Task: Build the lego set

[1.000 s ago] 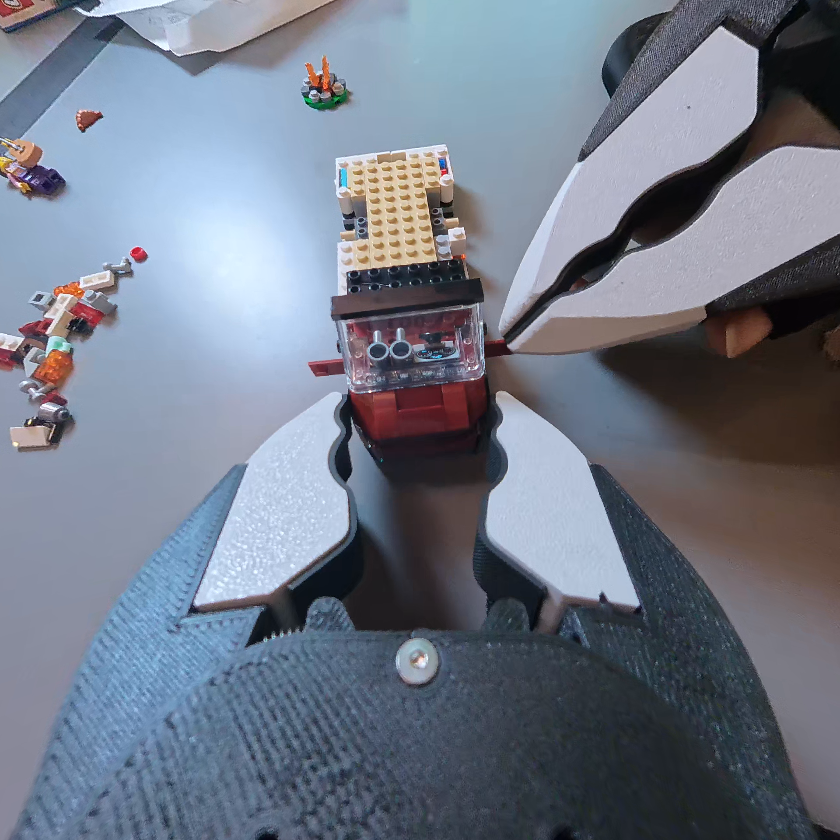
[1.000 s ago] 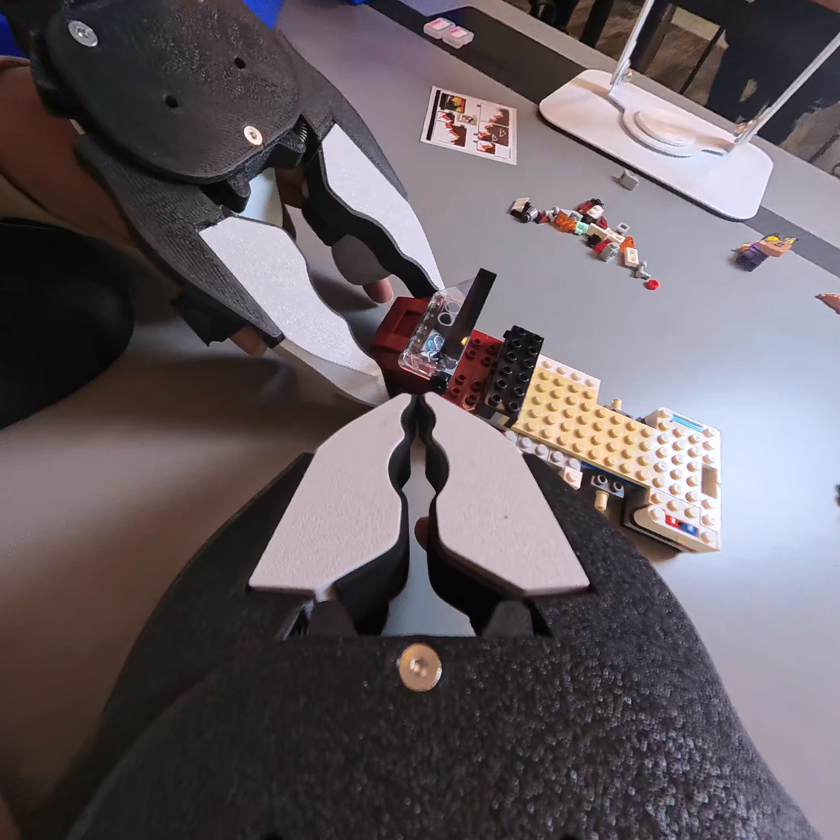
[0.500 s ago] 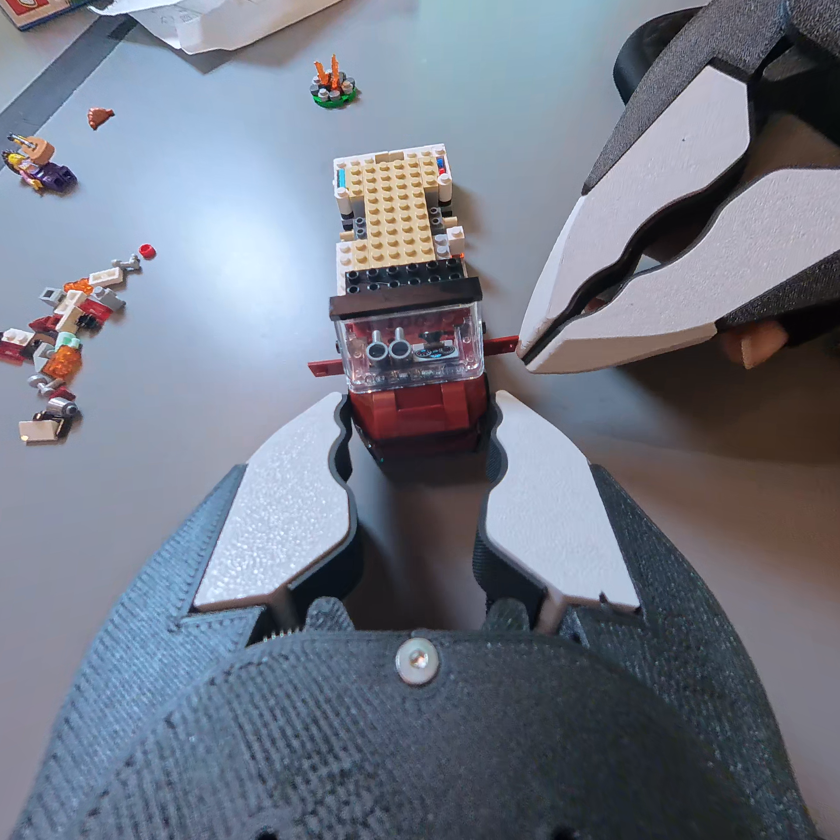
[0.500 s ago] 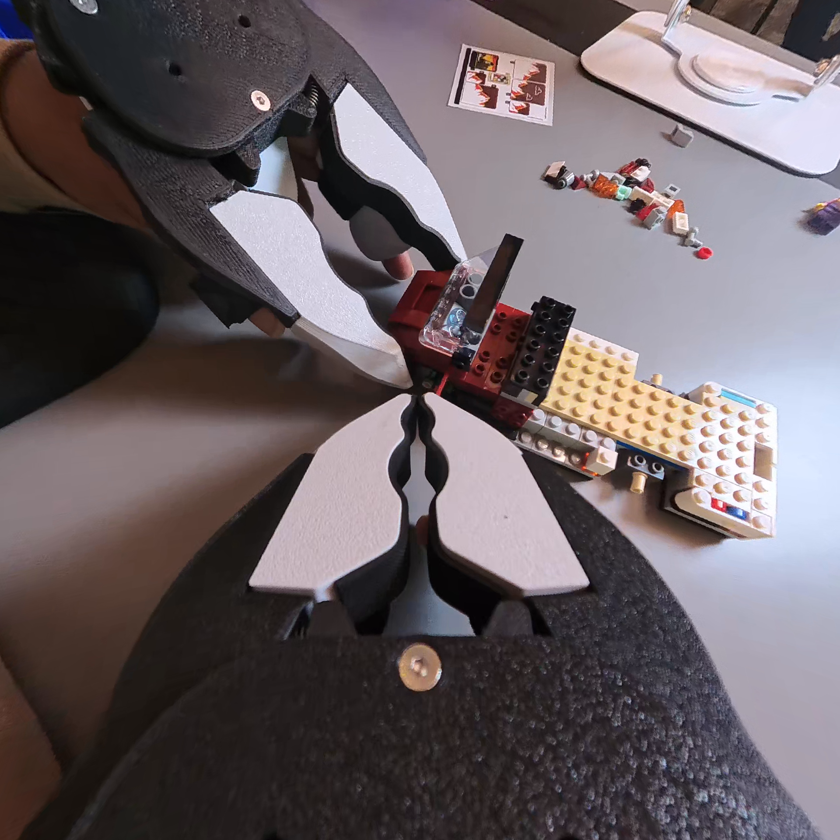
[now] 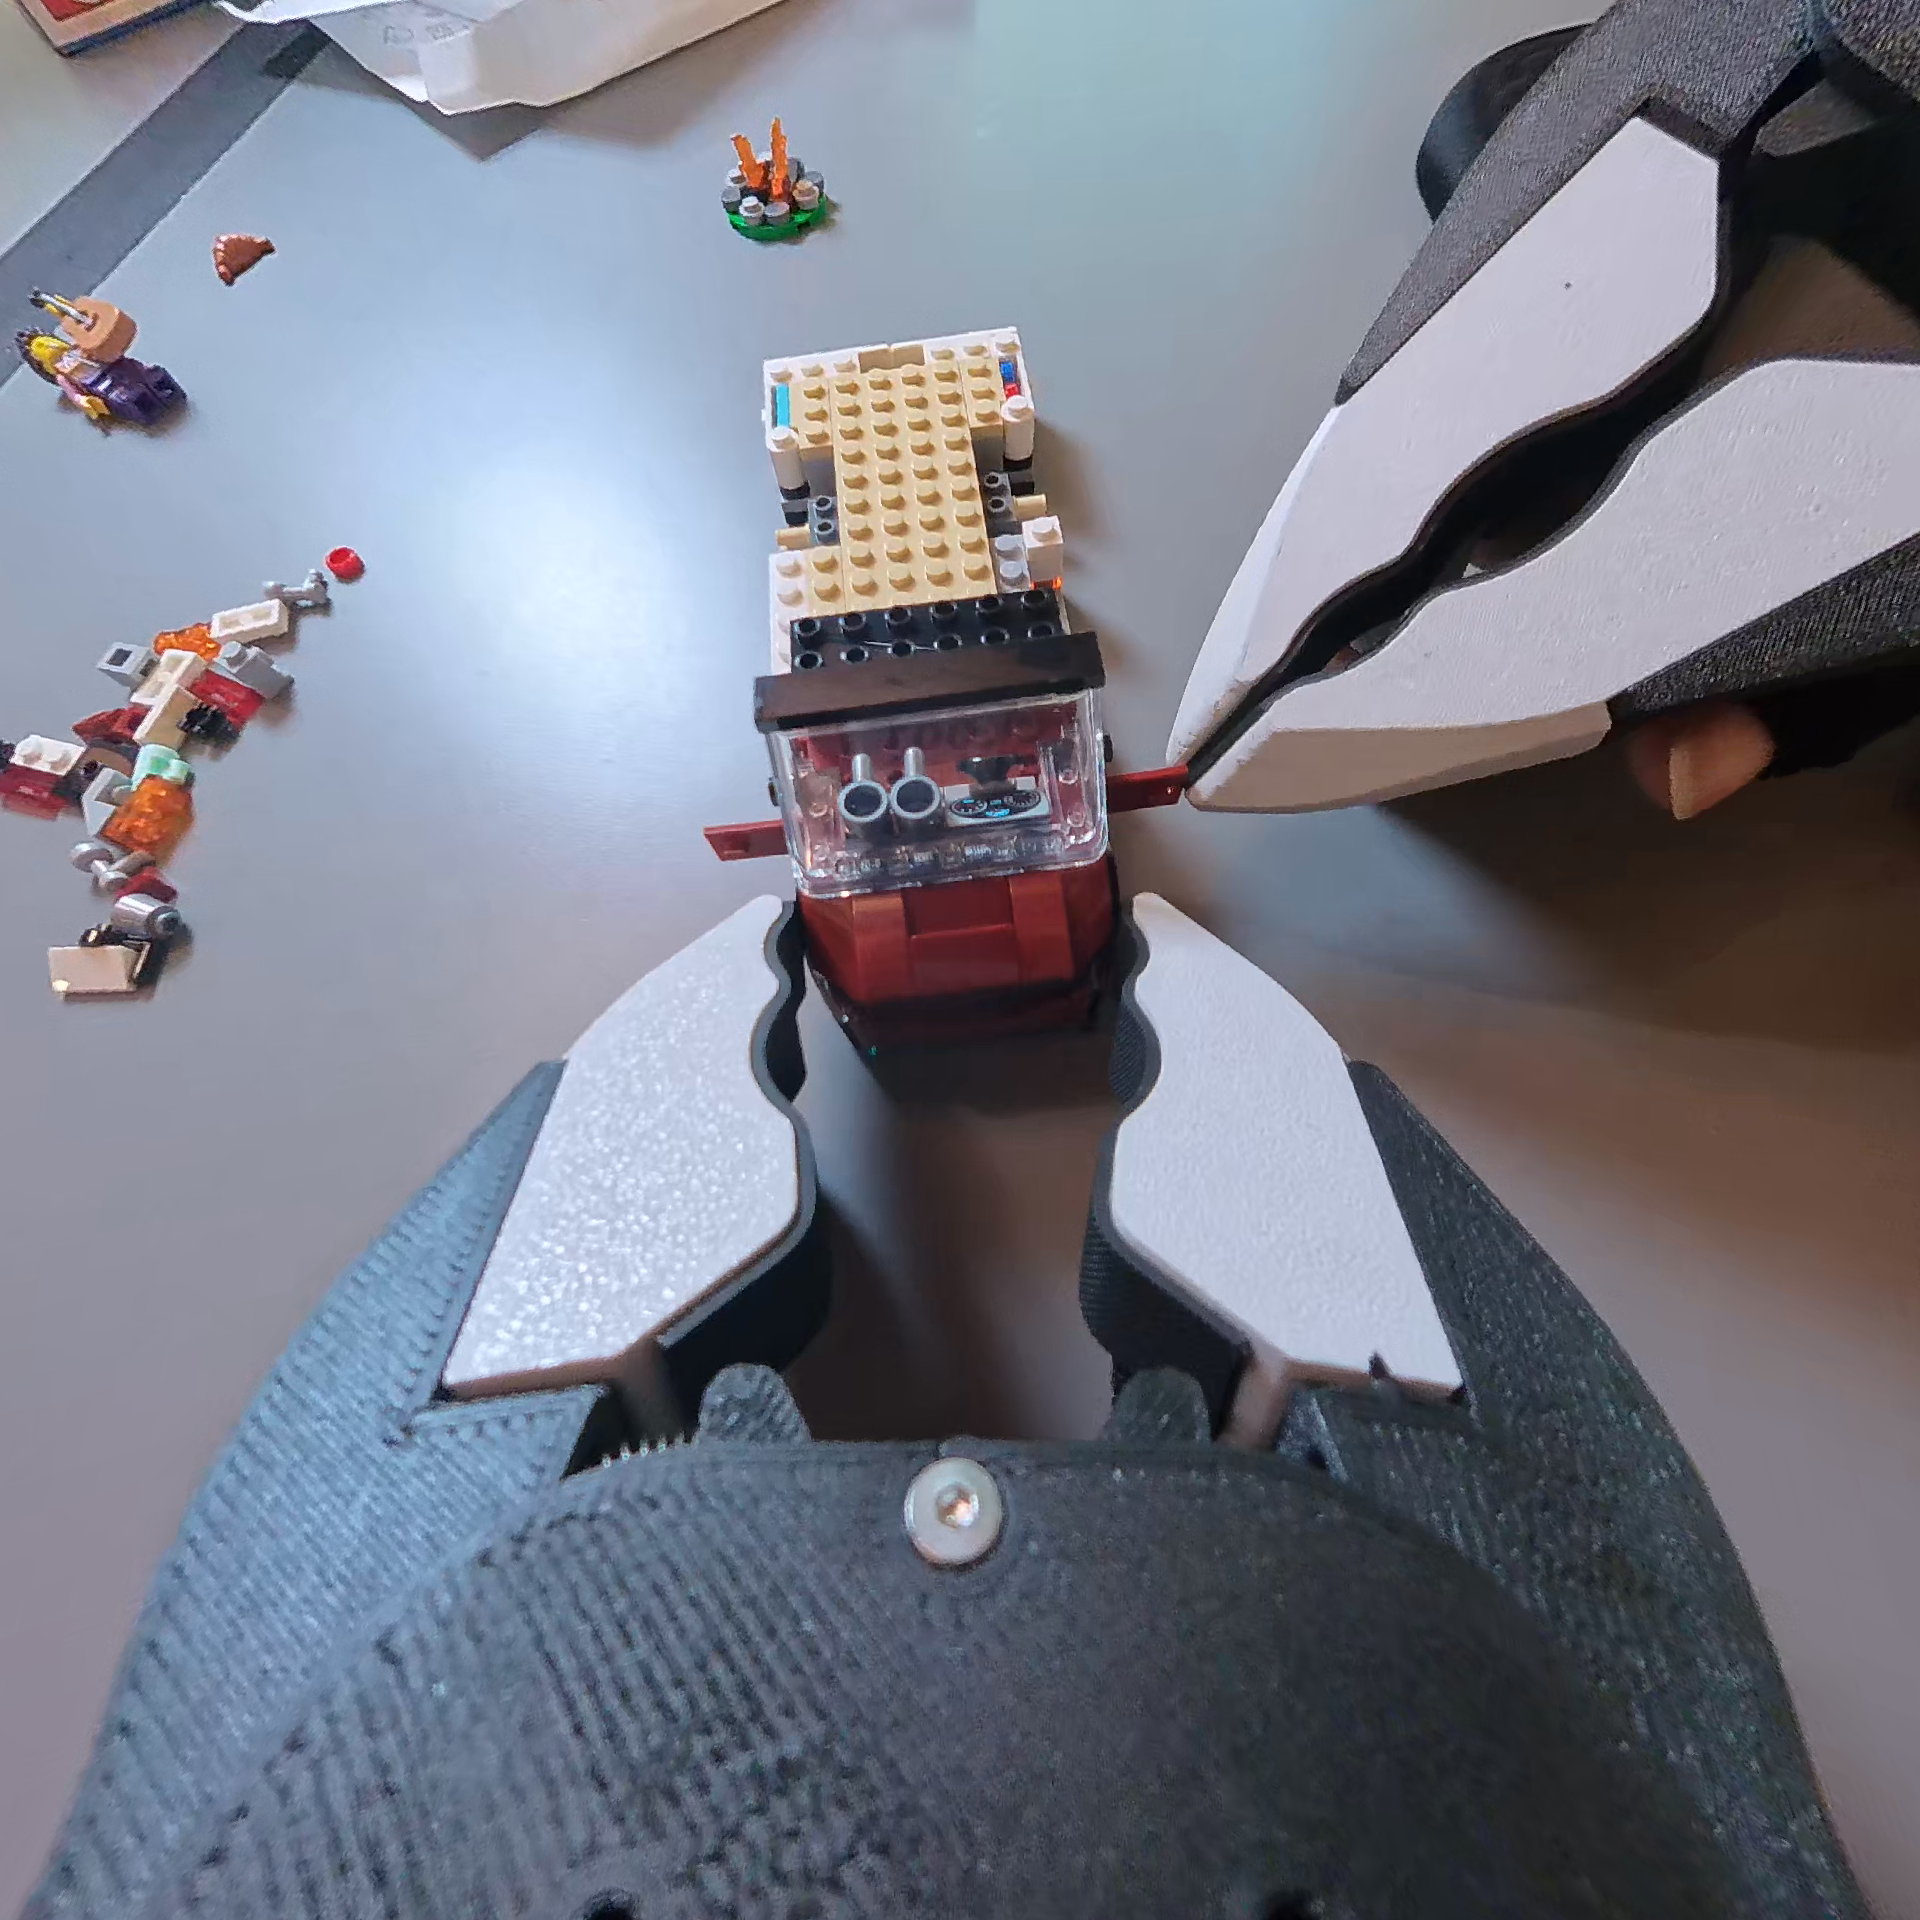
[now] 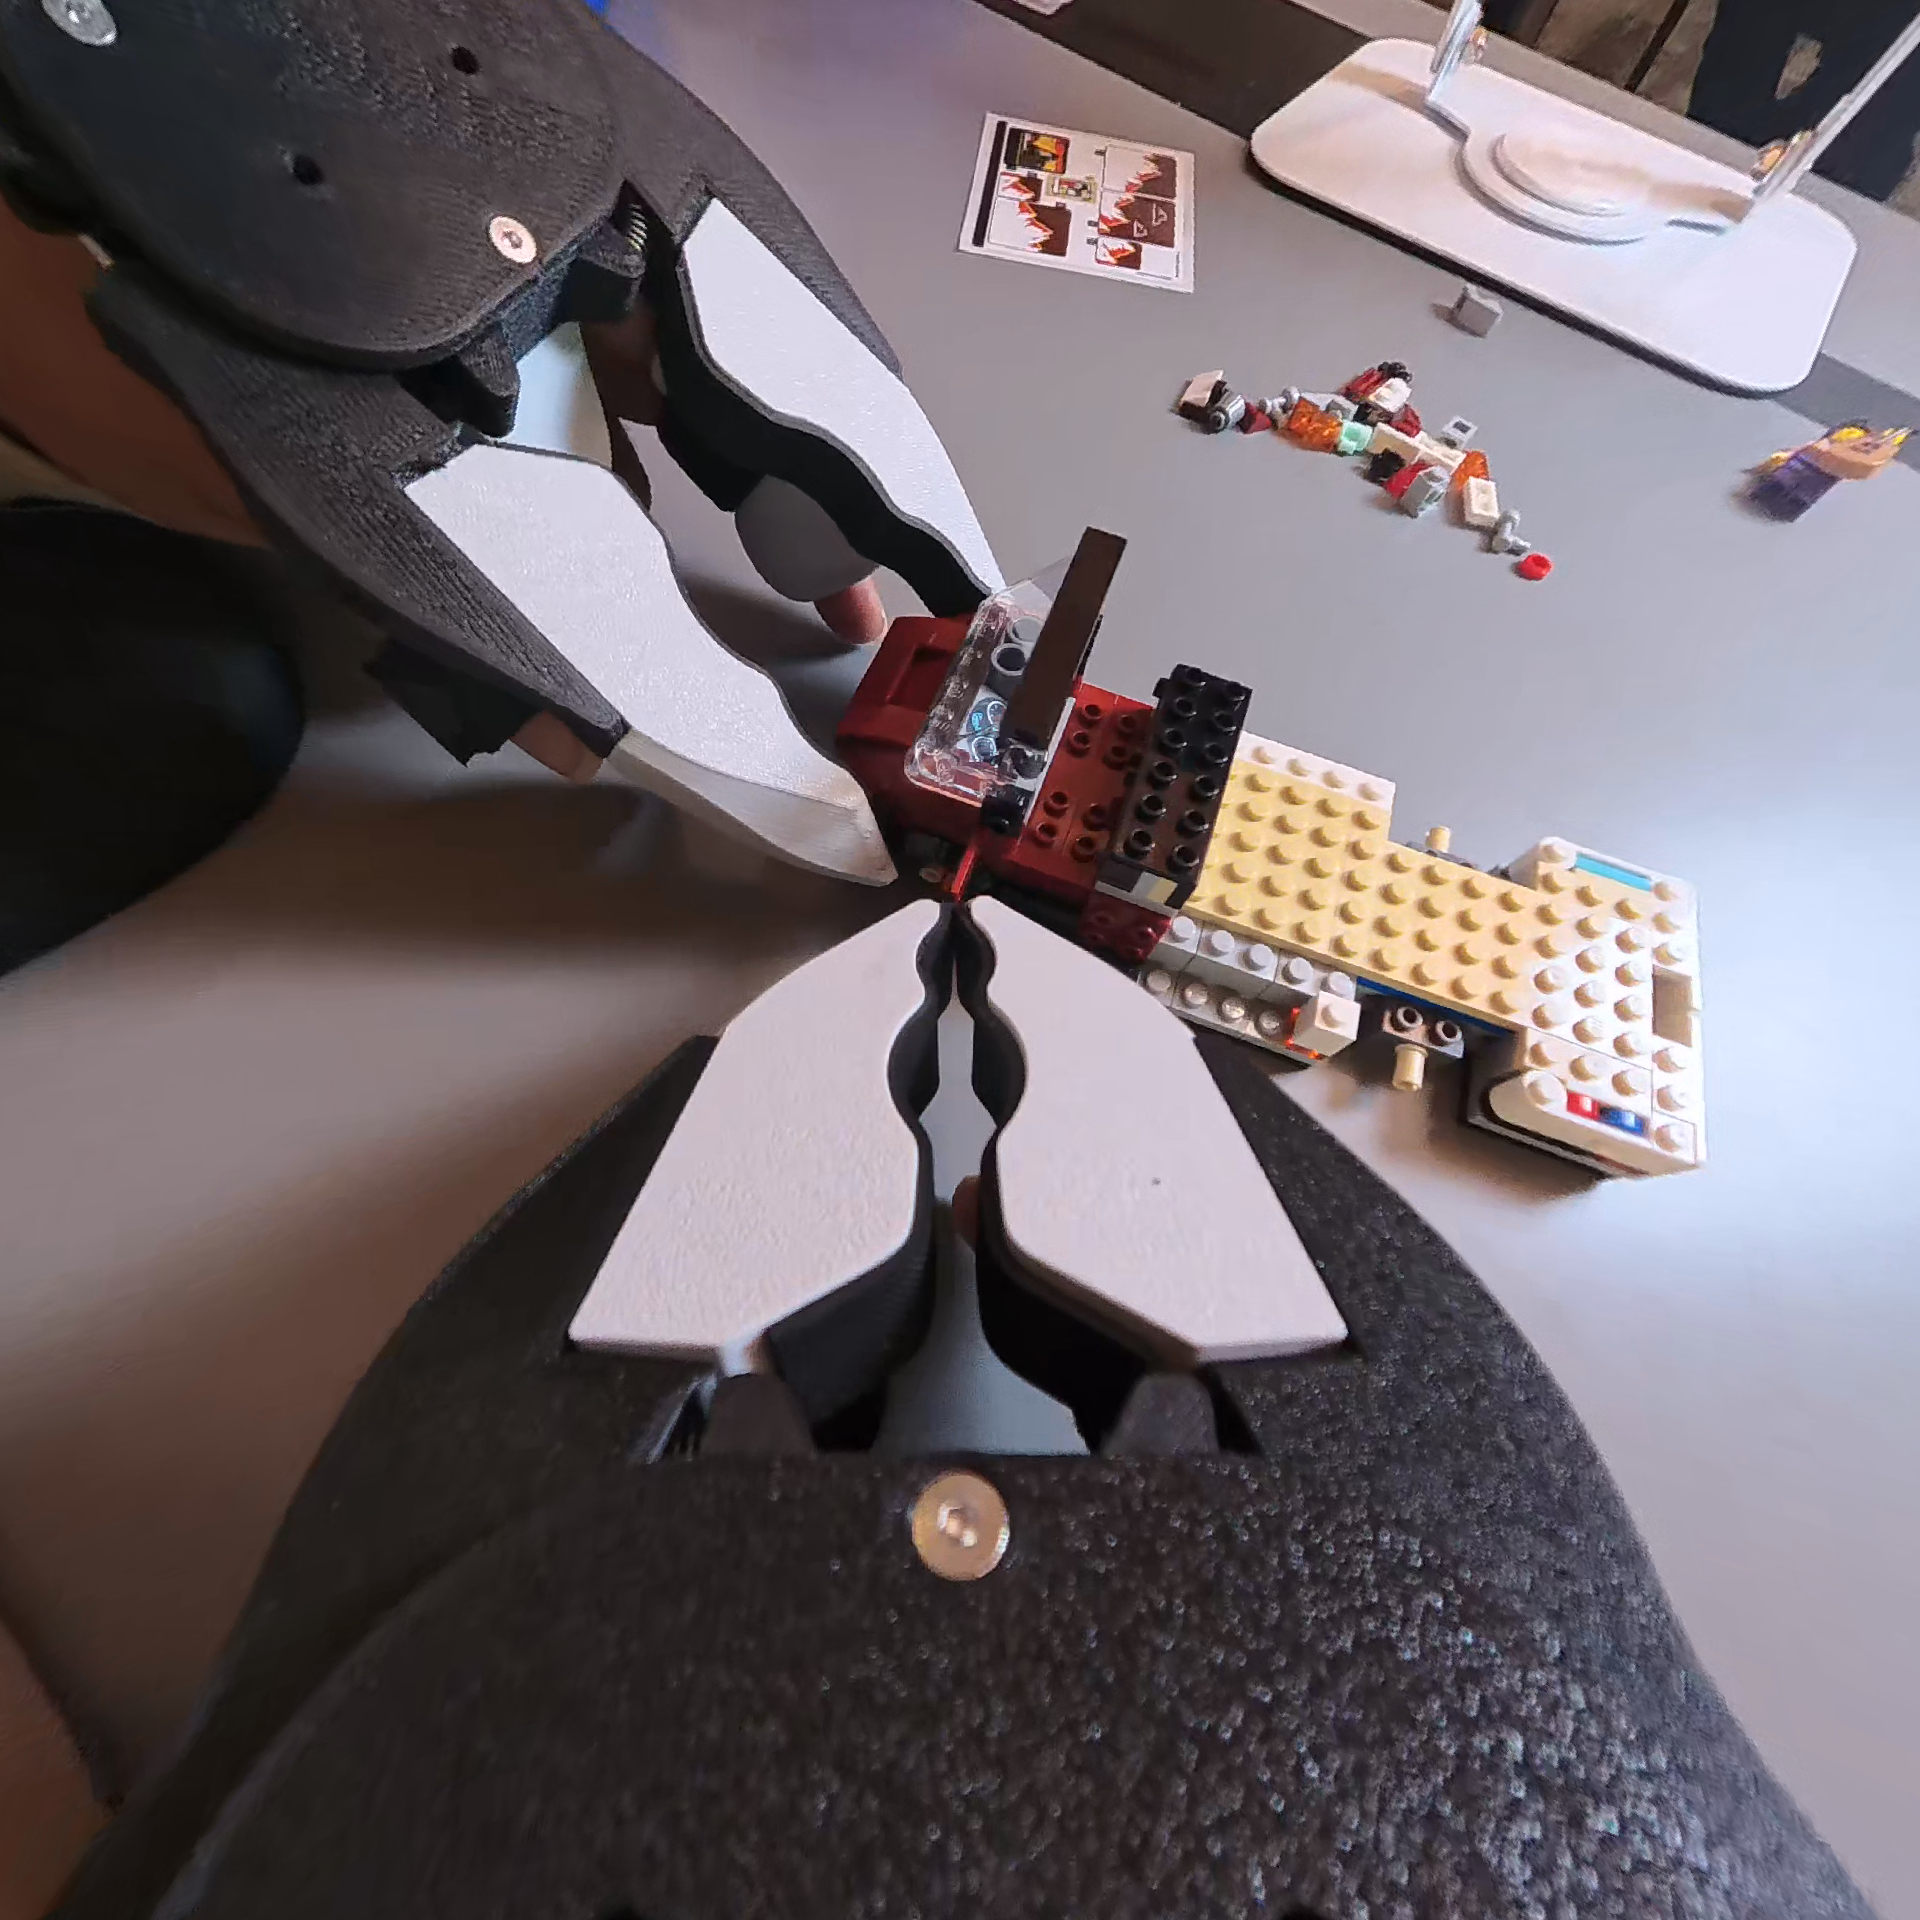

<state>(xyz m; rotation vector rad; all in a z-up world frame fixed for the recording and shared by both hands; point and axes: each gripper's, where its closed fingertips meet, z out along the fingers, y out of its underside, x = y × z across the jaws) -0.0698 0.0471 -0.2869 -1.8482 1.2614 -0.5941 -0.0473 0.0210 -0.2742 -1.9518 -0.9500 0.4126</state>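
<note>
A brick truck with a tan deck, a clear windscreen and a dark red cab lies on the grey table. My left gripper is shut on the dark red cab, one finger pressed on each side. The right wrist view shows the same hold from the side. My right gripper is shut, its tips pinching the outer end of a thin red flap that sticks out of the cab's side. The left wrist view shows that flap running into the right gripper's tips.
A heap of loose small bricks lies left of the truck. A purple figure, a brown piece and a green base with orange flames lie farther off. A printed sheet and a white stand base are at the back.
The right gripper has drawn slightly away from the cab, still shut, and the red flap now sticks out farther. The left gripper has kept its hold on the cab.
</note>
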